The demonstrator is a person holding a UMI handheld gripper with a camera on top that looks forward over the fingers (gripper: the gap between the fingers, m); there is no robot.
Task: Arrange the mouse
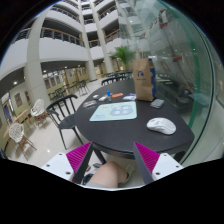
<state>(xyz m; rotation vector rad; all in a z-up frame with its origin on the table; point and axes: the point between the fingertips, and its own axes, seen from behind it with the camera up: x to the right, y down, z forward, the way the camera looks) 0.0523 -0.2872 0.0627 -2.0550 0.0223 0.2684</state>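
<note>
- Gripper (pixel 112 160) sits at the bottom centre of the frame, fingers spread wide apart w/ nothing between them; pink pads (pixel 80 158) face inward.
- Between the finger bases, low in the frame, a bit of the person's hand (pixel 105 175) shows (blurred, can't tell more).
- Round dark table (pixel 125 132) fills the middle of the frame, just ahead of the fingertips.
- White mouse (pixel 161 125) lies on the table at centre right, beyond the right finger, well clear of it – not touched.
- Light blue-green mat (pixel 113 112) lies flat at table centre, left of the mouse, apart from it.
- Farther back on the table: a brown paper bag (pixel 142 78) standing upright, a small grey box-like item (pixel 157 102) beside it (can't tell what it is).
- Black chair (pixel 62 110) at the table's left edge; white chairs (pixel 18 132) at far left of the frame.
- Upper half of the frame: multi-storey atrium w/ balconies.
</note>
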